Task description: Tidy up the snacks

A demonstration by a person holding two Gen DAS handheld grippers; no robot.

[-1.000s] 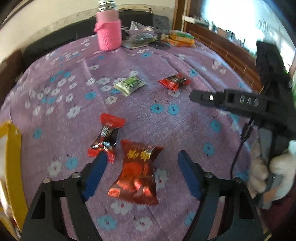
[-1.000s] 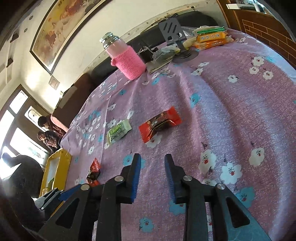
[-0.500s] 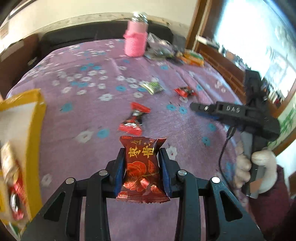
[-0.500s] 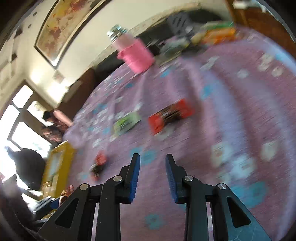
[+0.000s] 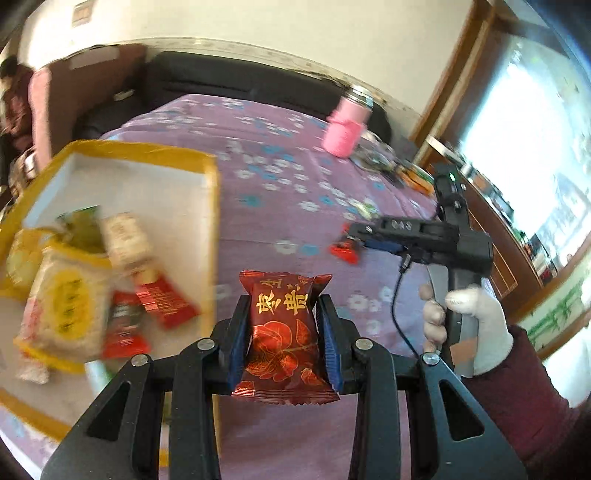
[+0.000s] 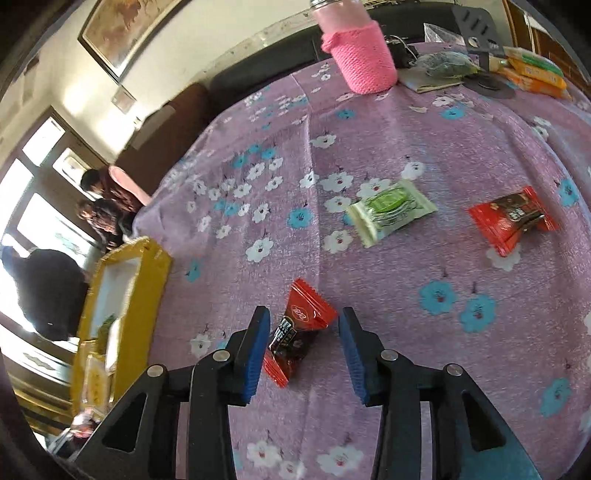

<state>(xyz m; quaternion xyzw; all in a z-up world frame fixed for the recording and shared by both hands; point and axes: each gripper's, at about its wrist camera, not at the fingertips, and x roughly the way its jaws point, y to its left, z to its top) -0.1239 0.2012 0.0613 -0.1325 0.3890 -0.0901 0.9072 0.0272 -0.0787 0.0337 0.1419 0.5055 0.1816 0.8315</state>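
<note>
Beside the yellow tray [image 5: 207, 206] | left gripper [image 5: 284, 332] is clenching the dark red snack packet [image 5: 284, 332], carrying it trayward | right gripper [image 6: 303, 343], jaws opening, is straddling the red-black candy [image 6: 295, 332] on the tablecloth [image 6: 369, 147], untouched

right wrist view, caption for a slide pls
Right gripper opening over a red candy on the floral cloth, two snacks beyond.

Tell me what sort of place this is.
Probably a home living room: a dark sofa behind a table with a purple flowered cloth, a framed painting on the wall, wood-framed windows.
</note>
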